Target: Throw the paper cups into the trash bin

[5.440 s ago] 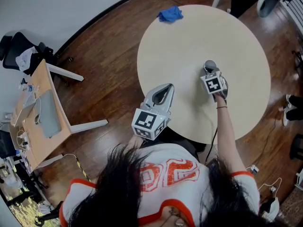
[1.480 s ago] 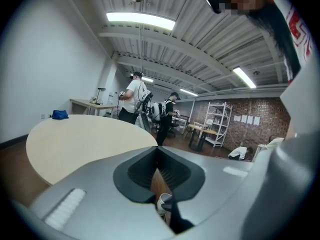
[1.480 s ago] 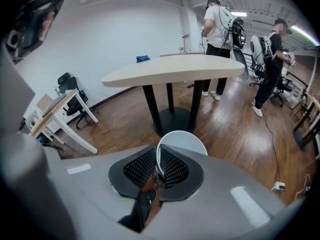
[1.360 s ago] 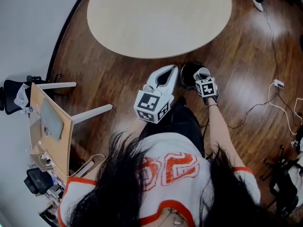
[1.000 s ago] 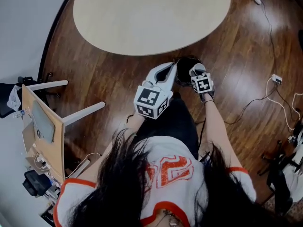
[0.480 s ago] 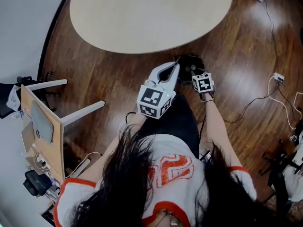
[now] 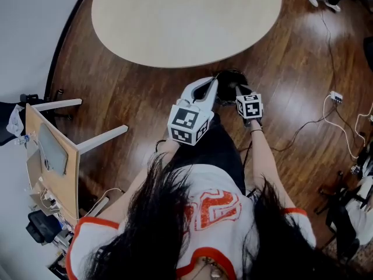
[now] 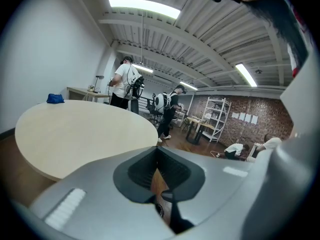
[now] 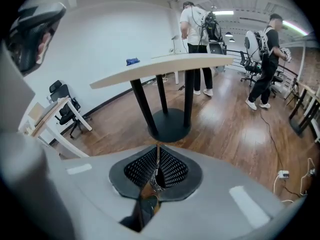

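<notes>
No paper cup shows in any view; it is probably inside the round black trash bin (image 7: 232, 78), which stands on the wooden floor (image 7: 145, 98) at the middle of the head view, just below the desk's edge. The right gripper (image 7: 240, 91) hangs over the bin's rim. Its fingers have just been closing and are now pressed together on nothing. The left gripper (image 7: 211, 85), beside the bin, also has its fingers together and empty. The round pale desk (image 7: 186, 22) carries only a blue cloth (image 8: 55, 98). The drop looks done, so the next move is to look for any remaining cup.
</notes>
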